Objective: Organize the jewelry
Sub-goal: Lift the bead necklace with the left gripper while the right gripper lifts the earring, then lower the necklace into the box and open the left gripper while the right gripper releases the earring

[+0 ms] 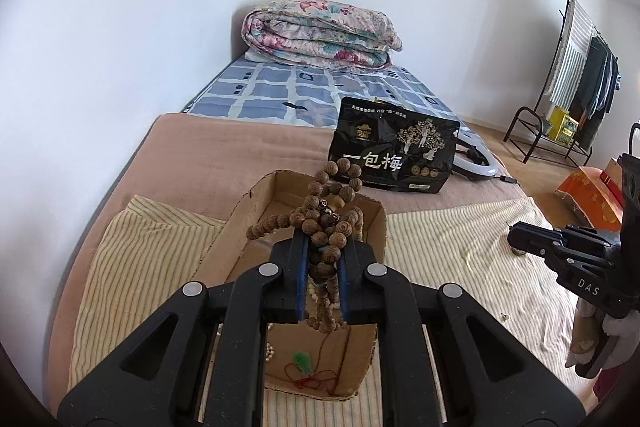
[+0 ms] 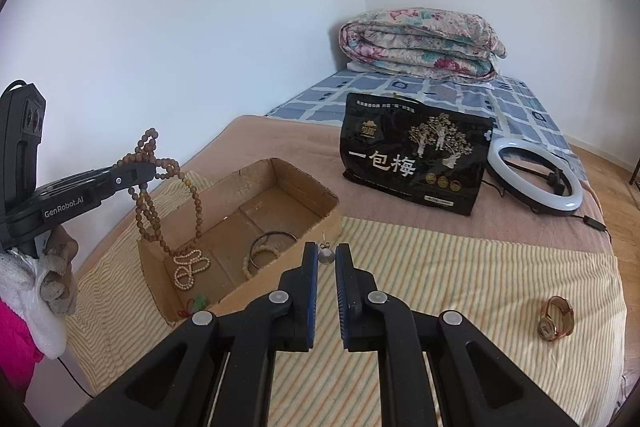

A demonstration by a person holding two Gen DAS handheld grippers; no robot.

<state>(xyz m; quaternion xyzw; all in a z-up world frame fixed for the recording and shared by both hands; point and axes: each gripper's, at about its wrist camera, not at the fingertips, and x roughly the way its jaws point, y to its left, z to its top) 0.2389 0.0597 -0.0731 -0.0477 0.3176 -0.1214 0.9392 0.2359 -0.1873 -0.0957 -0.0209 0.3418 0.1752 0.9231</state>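
On the bed [image 2: 520, 131], across the middle of both views, lies a striped cloth [image 2: 460, 275], and on its left part stands an open cardboard box [image 2: 312, 199]. A black snack bag [image 2: 416, 163] and a ring light [image 2: 536, 175] sit behind it, toward the upper right of the right wrist view.

Over the box hangs the left gripper [image 1: 323, 247], its jaws closed on a bunch of wooden beads [image 1: 328, 211]. From the right wrist view the strands droop from it down into the box, at the left of the frame. Inside the box already lie a pale bead strand [image 2: 188, 267], a bangle [image 2: 272, 243] with a bead bracelet, and a green pendant [image 2: 199, 302] on red cord.

At lower centre of the right wrist view the right gripper [image 2: 327, 259] stands with a narrow gap, and a small silver earring [image 2: 326, 254] sits right at its tips; whether the pads press it I cannot tell. A watch [image 2: 555, 317] lies alone on the cloth at lower right.

The step in hand looks like dropping the beads into the box. Next, the left jaws need to part so the strands fall clear of the wall; the earring and watch are still outside.
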